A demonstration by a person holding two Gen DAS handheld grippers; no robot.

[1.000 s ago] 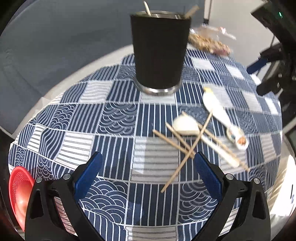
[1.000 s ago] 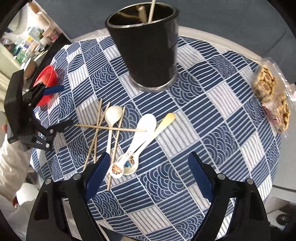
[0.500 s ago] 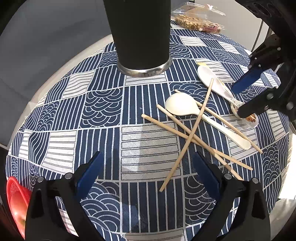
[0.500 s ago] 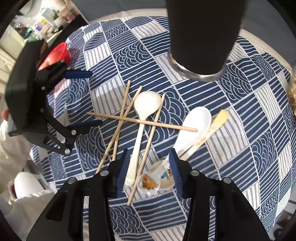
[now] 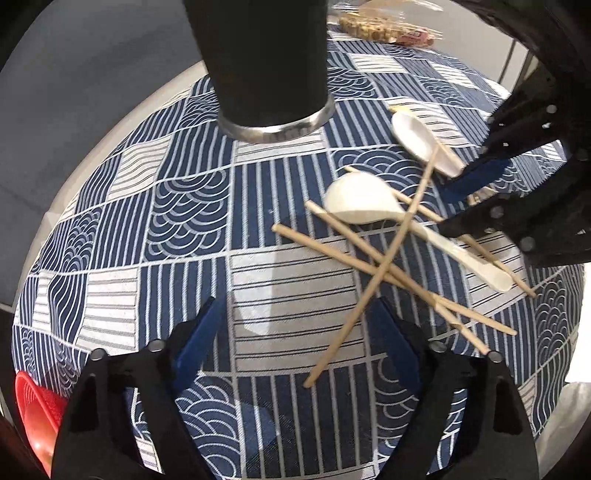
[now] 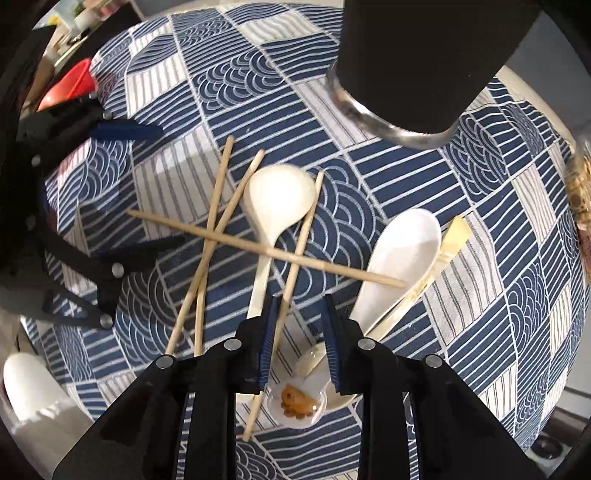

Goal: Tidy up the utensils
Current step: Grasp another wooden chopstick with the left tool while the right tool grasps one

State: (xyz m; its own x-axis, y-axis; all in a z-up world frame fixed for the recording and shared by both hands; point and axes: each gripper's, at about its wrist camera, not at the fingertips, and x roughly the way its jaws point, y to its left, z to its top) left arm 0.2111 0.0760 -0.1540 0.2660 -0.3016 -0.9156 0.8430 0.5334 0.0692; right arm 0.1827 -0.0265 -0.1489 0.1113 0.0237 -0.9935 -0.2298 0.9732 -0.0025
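Observation:
A black utensil cup [image 5: 264, 62] stands at the far side of the table; it also shows in the right wrist view [image 6: 428, 62]. Several wooden chopsticks [image 5: 373, 258] lie crossed over a white spoon [image 5: 364, 201]. A second white spoon [image 6: 400, 251] and a pale spatula [image 6: 445, 251] lie beside them. My left gripper [image 5: 299, 332] is open, low over the cloth, just left of the chopstick ends. My right gripper [image 6: 299, 332] is narrowed but still open, its fingers astride one chopstick [image 6: 291, 280] near the first spoon's handle [image 6: 258, 288].
A blue and white patterned cloth [image 5: 184, 206] covers the round table. A red bowl [image 5: 33, 410] sits at the near left edge. A bag of snacks [image 5: 384, 29] lies at the far right. A small decorated spoon bowl [image 6: 295, 404] lies under my right gripper.
Both grippers have moved forward and down toward the utensils. My right gripper has narrowed from wide open to a small gap around a chopstick. The left stays open.

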